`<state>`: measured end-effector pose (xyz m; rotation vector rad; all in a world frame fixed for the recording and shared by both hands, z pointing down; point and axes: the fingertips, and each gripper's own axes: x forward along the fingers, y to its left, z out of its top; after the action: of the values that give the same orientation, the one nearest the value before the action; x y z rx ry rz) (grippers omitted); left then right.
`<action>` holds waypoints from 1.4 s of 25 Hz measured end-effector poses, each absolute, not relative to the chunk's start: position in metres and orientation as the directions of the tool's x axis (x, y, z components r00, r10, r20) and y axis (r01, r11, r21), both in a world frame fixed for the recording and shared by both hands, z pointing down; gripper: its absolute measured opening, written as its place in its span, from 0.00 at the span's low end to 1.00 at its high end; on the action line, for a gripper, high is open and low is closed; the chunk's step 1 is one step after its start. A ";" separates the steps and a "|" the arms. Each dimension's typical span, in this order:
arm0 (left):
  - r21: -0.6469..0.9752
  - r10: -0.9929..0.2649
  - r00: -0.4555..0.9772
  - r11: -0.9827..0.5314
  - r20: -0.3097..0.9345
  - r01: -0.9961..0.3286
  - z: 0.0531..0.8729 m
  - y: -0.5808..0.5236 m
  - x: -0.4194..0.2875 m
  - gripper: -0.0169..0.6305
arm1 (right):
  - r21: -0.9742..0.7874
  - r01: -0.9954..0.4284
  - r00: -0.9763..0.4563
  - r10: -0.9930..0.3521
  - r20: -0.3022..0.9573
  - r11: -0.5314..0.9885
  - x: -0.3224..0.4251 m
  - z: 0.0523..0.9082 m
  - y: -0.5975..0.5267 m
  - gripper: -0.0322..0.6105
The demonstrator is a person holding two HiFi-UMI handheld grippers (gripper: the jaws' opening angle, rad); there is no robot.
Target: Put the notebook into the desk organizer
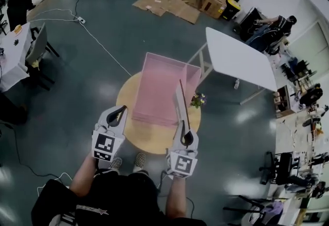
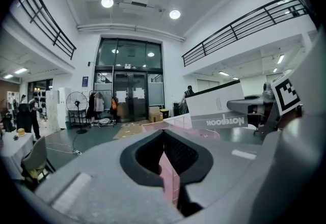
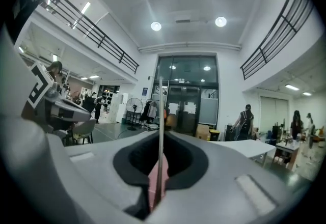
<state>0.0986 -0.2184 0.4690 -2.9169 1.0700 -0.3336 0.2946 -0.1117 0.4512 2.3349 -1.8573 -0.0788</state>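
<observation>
Right gripper (image 1: 183,126): my jaws are clamped on the near end of the notebook (image 1: 181,102). In the right gripper view it runs edge-on as a thin line between the pads.
Notebook: stands upright on its edge, leaning a little. It lies at 3 o'clock of the desk organizer (image 1: 157,91), along its right wall. I cannot tell whether it is inside that wall or just outside it. From my left gripper view the spine lettering reads upside down.
Left gripper (image 1: 122,110): jaws drawn together, holding nothing. A narrow slit between them shows pink beyond. It sits at 8 o'clock of the organizer, just beside its left wall and apart from it.
Desk organizer: pink, open-topped, on the middle of the round wooden table (image 1: 154,143).
Plant (image 1: 198,100): small flowers on the table at 3 o'clock of the organizer, just right of the notebook.
White table (image 1: 241,58): at 2 o'clock, well apart.
</observation>
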 end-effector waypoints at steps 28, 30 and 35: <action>-0.055 -0.761 0.574 -0.615 0.302 -0.787 0.510 -0.250 0.063 0.04 | 0.744 -0.629 0.060 -0.939 0.337 0.227 0.263 0.504 -0.241 0.07; -0.052 -0.761 0.573 -0.614 0.306 -0.788 0.512 -0.250 0.062 0.04 | 0.760 -0.593 0.047 -0.932 0.361 0.265 0.256 0.512 -0.241 0.08; -0.045 -0.757 0.574 -0.615 0.313 -0.787 0.515 -0.251 0.063 0.04 | 0.802 -0.471 0.026 -0.903 0.429 0.367 0.238 0.533 -0.242 0.10</action>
<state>0.0630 -0.2511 0.5148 -2.8739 1.4142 -0.4939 0.2380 -0.2423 0.5332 1.2563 -1.6064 -0.5295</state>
